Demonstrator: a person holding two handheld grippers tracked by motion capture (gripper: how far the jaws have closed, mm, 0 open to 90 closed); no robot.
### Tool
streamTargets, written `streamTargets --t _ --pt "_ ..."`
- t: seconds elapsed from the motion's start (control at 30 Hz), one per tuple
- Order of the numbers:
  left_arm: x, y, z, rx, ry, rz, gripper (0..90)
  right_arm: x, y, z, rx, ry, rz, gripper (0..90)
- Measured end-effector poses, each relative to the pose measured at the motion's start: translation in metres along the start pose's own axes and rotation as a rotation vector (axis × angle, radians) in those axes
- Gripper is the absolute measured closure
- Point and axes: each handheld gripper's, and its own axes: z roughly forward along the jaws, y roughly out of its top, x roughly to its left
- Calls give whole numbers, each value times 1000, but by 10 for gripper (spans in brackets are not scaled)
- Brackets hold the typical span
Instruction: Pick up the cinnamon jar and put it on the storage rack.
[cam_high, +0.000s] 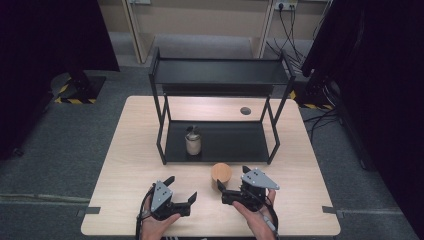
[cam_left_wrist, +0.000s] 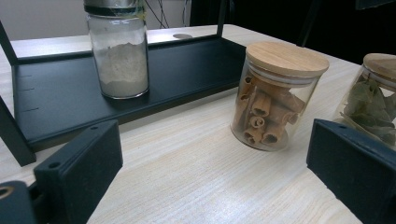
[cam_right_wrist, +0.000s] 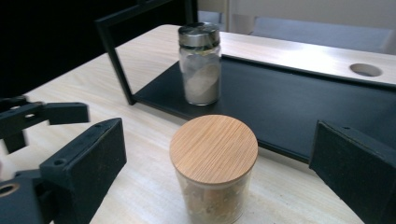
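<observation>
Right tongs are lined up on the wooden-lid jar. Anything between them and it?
Nothing visible. In the right gripper view the wooden-lid jar stands on bare table ahead of the open right tongs, apart from both jaws. The powder jar sits farther back on the black shelf, out of the path.

Two black grippers, left gripper (cam_high: 180, 194) and right gripper (cam_high: 232, 179), blocky matte jaws with small round screw holes, grey three-cornered plate with dark screws atop each, black cable trailing at 6 o'clock, bare hands

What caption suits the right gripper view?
Open right gripper lined up on wooden-lidded jar, powder jar on black shelf behind.
</observation>
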Motion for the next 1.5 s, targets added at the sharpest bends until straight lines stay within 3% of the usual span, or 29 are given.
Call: streamTargets --t 0.03,0.23,0.6,1.03,1.5 --pt "0 0 0 0 0 0 27 5 0 3 6 -17 -17 42" --pt "0 0 0 -2 0 1 27 14 2 15 29 -45 -15 45" --pt "0 0 -1 -4 1 1 27 16 9 32 95 -52 29 63" --pt "0 0 -1 -4 0 2 27 20 10 50 159 -76 35 71" --pt "0 0 -1 -2 -2 2 29 21 16 61 203 -72 23 122"
